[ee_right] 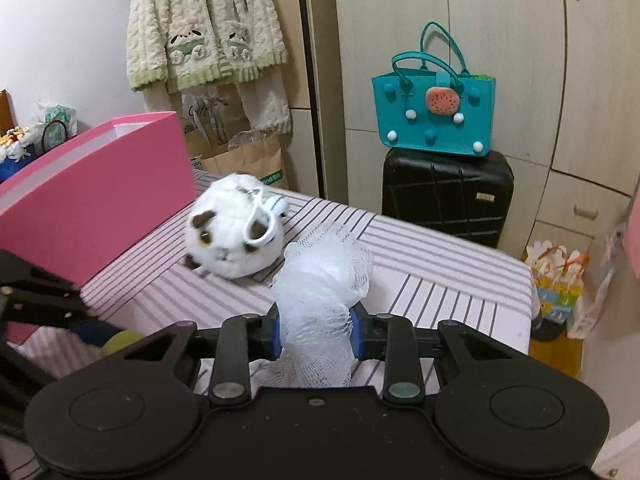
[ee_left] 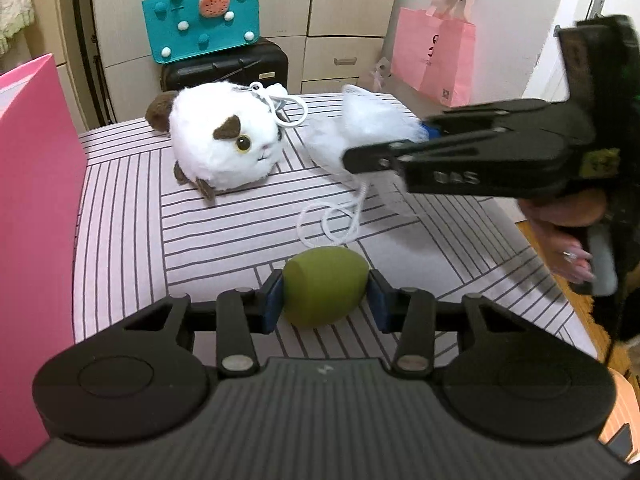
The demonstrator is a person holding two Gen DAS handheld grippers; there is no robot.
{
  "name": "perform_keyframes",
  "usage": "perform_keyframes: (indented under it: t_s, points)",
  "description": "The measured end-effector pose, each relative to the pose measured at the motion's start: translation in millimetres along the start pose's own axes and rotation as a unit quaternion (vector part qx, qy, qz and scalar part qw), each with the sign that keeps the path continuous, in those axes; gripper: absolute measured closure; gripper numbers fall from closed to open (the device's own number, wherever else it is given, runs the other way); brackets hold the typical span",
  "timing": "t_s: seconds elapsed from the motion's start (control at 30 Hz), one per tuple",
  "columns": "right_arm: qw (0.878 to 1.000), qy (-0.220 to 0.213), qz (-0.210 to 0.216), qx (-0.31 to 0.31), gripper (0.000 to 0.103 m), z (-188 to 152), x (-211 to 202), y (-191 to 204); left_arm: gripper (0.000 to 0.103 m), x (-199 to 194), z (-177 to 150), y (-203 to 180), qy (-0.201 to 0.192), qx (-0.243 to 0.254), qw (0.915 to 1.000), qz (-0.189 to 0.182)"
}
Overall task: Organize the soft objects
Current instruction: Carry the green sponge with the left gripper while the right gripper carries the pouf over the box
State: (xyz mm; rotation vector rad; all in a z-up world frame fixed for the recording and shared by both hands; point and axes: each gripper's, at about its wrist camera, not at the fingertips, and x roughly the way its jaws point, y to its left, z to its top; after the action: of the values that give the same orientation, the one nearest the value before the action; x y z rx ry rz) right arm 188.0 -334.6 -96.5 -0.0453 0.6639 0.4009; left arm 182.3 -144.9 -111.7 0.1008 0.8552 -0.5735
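A green egg-shaped sponge [ee_left: 326, 292] lies on the striped table [ee_left: 120, 208], and my left gripper [ee_left: 326, 300] is shut on it, one blue pad against each side. In the right wrist view that sponge [ee_right: 120, 340] shows only as a blurred green patch at the lower left. My right gripper [ee_right: 316, 332] is shut on a white mesh bath pouf [ee_right: 324, 276]. In the left wrist view the right gripper [ee_left: 388, 142] comes in from the right with the pouf [ee_left: 368, 124], whose white cord [ee_left: 332, 220] trails on the cloth. A white plush animal [ee_left: 224, 140] [ee_right: 234, 236] with brown patches rests further back.
A tall pink box [ee_left: 36, 200] [ee_right: 100, 192] stands along the table's left side. Behind the table a teal felt bag [ee_left: 202, 16] [ee_right: 434, 116] sits on a black suitcase [ee_right: 446, 196]. A pink paper bag [ee_left: 434, 56] hangs at the back right. Wardrobe doors fill the background.
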Motion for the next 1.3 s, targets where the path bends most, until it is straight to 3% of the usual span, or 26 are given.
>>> perform_keyframes:
  t_s: [0.4,0.67,0.87,1.03,1.3]
  points:
    - [0.99,0.065,0.074,0.098,0.068,-15.4,-31.4,14.7,0.061,-26.8,-13.0,3.7,0.005,-0.026,0.9995,-0.017]
    - [0.967,0.141,0.132,0.163,0.068,-19.8,-34.5,34.7,0.06,-59.1,-34.0,4.1,0.03,-0.022,0.9989,-0.028]
    - [0.953,0.187,0.164,0.171,0.068,-22.4,-37.9,59.8,0.061,-82.6,-44.4,8.8,0.062,-0.009,0.9971,-0.044]
    - [0.947,0.198,0.195,0.16,0.068,-15.2,-45.4,82.3,0.06,-104.5,-46.5,12.6,0.08,0.0,0.9954,-0.053]
    - [0.941,0.197,0.243,0.127,0.068,7.8,-63.7,117.6,0.06,-152.4,-48.0,25.7,0.069,-0.011,0.9969,-0.035]
